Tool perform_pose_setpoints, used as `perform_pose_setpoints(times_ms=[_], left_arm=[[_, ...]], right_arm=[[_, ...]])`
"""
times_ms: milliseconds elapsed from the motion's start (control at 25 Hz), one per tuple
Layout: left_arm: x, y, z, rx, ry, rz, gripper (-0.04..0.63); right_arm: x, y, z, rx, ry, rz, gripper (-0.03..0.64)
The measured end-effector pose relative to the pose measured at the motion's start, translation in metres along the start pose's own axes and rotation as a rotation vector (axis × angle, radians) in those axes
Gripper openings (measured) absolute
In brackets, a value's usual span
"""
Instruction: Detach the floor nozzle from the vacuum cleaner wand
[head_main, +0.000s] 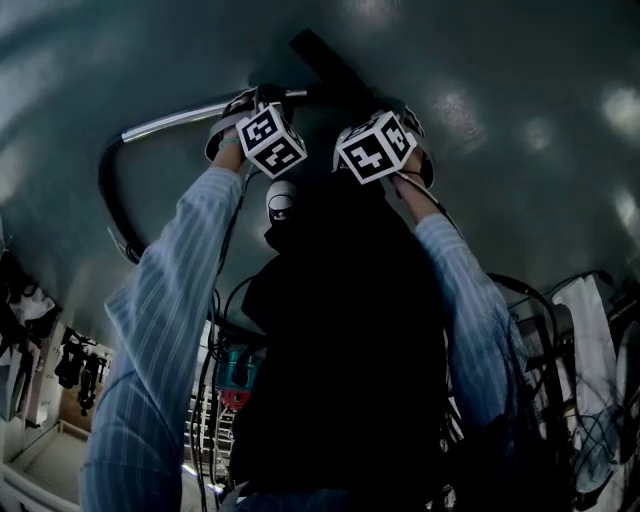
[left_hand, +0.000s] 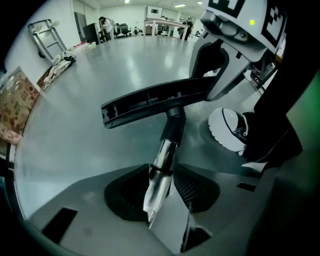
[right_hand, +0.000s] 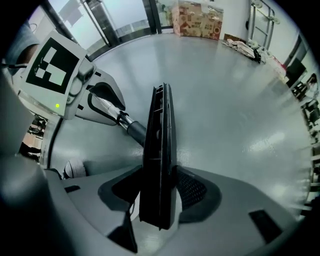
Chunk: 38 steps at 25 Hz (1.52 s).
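Observation:
In the head view both grippers point down at the vacuum on the floor. The chrome wand (head_main: 175, 118) runs left from my left gripper (head_main: 262, 102), and the black floor nozzle (head_main: 330, 62) lies beyond my right gripper (head_main: 388, 108). In the left gripper view the wand (left_hand: 161, 165) runs between the open jaws of the left gripper (left_hand: 161, 194) and up into the nozzle's neck (left_hand: 172, 125). In the right gripper view the nozzle (right_hand: 159, 145) stands edge-on between the wide jaws of the right gripper (right_hand: 159, 194); I see no pad pressing on it.
A black hose (head_main: 108, 195) curves from the wand's far end. A white shoe (left_hand: 227, 127) stands beside the nozzle's neck. Boxes (right_hand: 196, 22) and a metal trolley (left_hand: 47, 32) stand at the edge of the glossy grey floor (right_hand: 240, 100). Cables and racks crowd the space near the person's legs.

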<state>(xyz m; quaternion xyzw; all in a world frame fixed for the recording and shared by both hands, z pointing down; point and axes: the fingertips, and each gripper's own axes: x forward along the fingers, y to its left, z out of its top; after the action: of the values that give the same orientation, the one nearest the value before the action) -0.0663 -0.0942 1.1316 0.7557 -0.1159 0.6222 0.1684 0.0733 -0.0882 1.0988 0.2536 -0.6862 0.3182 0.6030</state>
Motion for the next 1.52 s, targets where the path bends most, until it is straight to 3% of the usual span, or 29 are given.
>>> perform_pose_setpoints(times_ms=[200, 440, 560, 880, 1000, 1160, 1320, 1520], left_arm=[[0.01, 0.0, 0.002, 0.078, 0.052, -0.001, 0.149], [0.013, -0.001, 0.004, 0.031, 0.048, -0.016, 0.15], [0.013, 0.0, 0.003, -0.028, 0.042, -0.001, 0.158], [0.007, 0.0, 0.005, -0.054, 0.056, 0.009, 0.161], [-0.002, 0.001, 0.005, -0.119, 0.056, 0.036, 0.161], [-0.048, 0.012, -0.001, -0.278, -0.017, 0.12, 0.16], [-0.08, 0.008, -0.009, -0.399, -0.025, 0.115, 0.16], [-0.113, 0.001, -0.01, -0.466, -0.019, 0.107, 0.16]], right_arm=[[-0.002, -0.003, 0.001, 0.012, 0.022, 0.01, 0.212], [-0.003, -0.006, -0.002, 0.022, 0.022, 0.0, 0.212], [-0.009, -0.013, -0.009, 0.048, 0.05, -0.052, 0.212], [-0.029, -0.08, -0.071, 0.222, 0.125, -0.117, 0.212], [-0.031, -0.088, -0.081, 0.283, 0.146, -0.101, 0.212], [-0.048, -0.081, -0.073, 0.382, 0.193, -0.135, 0.212], [-0.076, -0.071, -0.05, 0.417, 0.132, -0.112, 0.212], [-0.114, -0.054, -0.028, 0.398, 0.069, -0.024, 0.212]])
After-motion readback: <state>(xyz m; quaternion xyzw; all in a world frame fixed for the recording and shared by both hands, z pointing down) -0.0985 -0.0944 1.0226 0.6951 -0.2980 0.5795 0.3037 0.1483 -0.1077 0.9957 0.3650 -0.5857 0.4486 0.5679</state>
